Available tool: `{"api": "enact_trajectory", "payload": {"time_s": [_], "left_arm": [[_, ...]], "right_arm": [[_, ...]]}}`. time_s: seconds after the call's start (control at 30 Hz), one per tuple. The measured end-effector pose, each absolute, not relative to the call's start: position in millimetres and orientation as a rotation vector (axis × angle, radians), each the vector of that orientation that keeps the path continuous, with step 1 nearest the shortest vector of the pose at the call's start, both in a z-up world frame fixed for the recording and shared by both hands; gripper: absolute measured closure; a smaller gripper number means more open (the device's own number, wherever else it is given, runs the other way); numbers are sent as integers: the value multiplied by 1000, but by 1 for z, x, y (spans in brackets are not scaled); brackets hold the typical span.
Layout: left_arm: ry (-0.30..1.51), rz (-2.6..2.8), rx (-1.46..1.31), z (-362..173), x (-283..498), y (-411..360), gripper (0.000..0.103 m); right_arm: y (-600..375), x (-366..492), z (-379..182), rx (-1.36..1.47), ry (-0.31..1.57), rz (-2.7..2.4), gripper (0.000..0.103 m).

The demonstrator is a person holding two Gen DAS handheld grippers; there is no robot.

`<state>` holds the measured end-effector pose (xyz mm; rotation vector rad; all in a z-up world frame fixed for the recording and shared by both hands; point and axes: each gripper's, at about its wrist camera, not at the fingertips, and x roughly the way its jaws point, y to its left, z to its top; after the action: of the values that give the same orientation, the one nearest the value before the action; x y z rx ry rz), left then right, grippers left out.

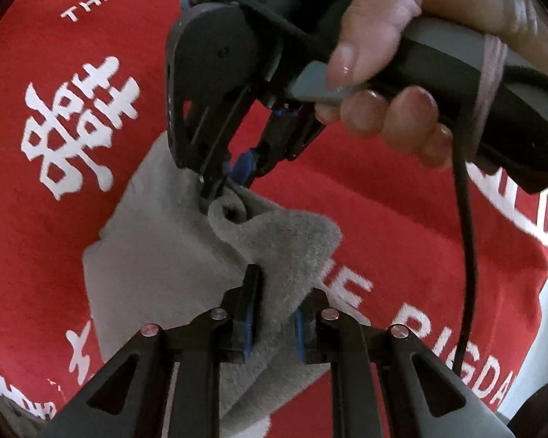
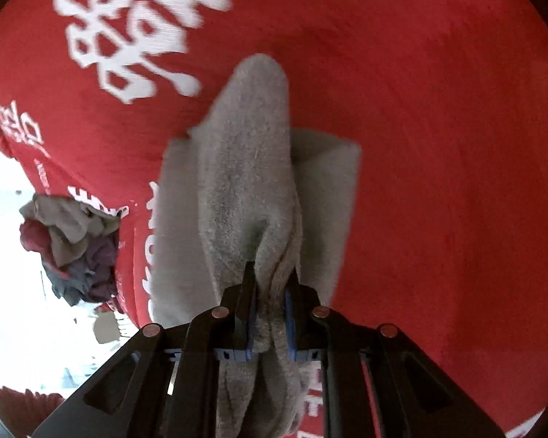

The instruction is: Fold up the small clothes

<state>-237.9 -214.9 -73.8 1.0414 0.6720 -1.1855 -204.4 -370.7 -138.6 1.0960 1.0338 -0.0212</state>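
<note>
Left wrist view: left hand-held gripper (image 1: 272,314) at bottom centre, clenched on a fold of the grey cloth (image 1: 157,255). Right hand-held gripper (image 1: 224,188) comes in from the top of the frame with the person's hand (image 1: 402,84) on its handle; its tips pinch a bunched corner of the same cloth mid-frame. The cloth spans between the two grips, with its flat part spread to centre-left on the red printed desk cover (image 1: 402,226). A black cable (image 1: 467,255) hangs down the right side.

Right wrist view: right hand-held gripper (image 2: 270,292) at bottom centre, clamped on a thick gathered ridge of grey cloth (image 2: 248,153). The ridge runs up to frame centre, with flat panels on either side lying on the red cover (image 2: 438,146). A pile of unfolded clothes (image 2: 73,244) sits at the left edge, greys and dark reds; it looks to lie past the cover's edge, hard to say given the glare.

Risks, my read:
- Both grips hold bunched fabric, not a clean edge, so the fold may land skewed or lumpy.
- The right pinch is shallow at the tips, so pulling could slip it free.
- The cable could drag across the cloth.

Count: 2 grippers, 1 grey cloth in work, 1 pile, 1 cable, 1 hand visible.
</note>
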Motion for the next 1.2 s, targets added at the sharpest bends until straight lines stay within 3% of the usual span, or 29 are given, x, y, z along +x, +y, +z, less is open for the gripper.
{"api": "enact_trajectory", "payload": {"time_s": [0.1,0.13,0.17,0.2,0.23,0.3,0.53,0.73,0.8,0.87,0.9,0.93,0.97,1.2], "left_arm": [[692,-1187,1028,-76,-242,-217,85],[707,-1186,1025,-73,-244,-214,79],[725,-1191,1020,-71,-246,-212,52],[739,-1194,997,-66,-249,-208,36],[733,-1191,972,-65,-253,-201,18],[734,-1179,931,-49,-251,-182,18],[961,-908,880,-60,-193,-120,18],[1215,-838,635,-82,-148,-109,18],[1305,-825,511,-87,-133,-106,24],[1412,-812,390,-96,-117,-102,40],[1451,-794,350,-100,-113,-98,44],[1480,-780,328,-105,-109,-94,54],[1508,-770,309,-108,-108,-90,57],[1513,-764,353,-112,-104,-60,57]], "right_arm": [[-371,-205,-144,1131,1012,-14,84],[-370,-204,-143,1128,1013,-17,83],[-369,-203,-141,1122,1024,-21,81],[-370,-206,-140,1116,1040,-29,75],[-371,-209,-138,1109,1058,-45,60],[-373,-222,-131,1102,1084,-74,43],[-334,-298,-94,1229,954,-171,43],[-270,-315,-119,1447,902,-108,43],[-265,-307,-134,1502,862,-120,44],[-262,-296,-145,1569,803,-125,44],[-262,-291,-149,1594,776,-132,51],[-261,-286,-152,1615,759,-142,76],[-261,-282,-155,1632,758,-156,94],[-234,-282,-143,1555,814,-180,95]]}}
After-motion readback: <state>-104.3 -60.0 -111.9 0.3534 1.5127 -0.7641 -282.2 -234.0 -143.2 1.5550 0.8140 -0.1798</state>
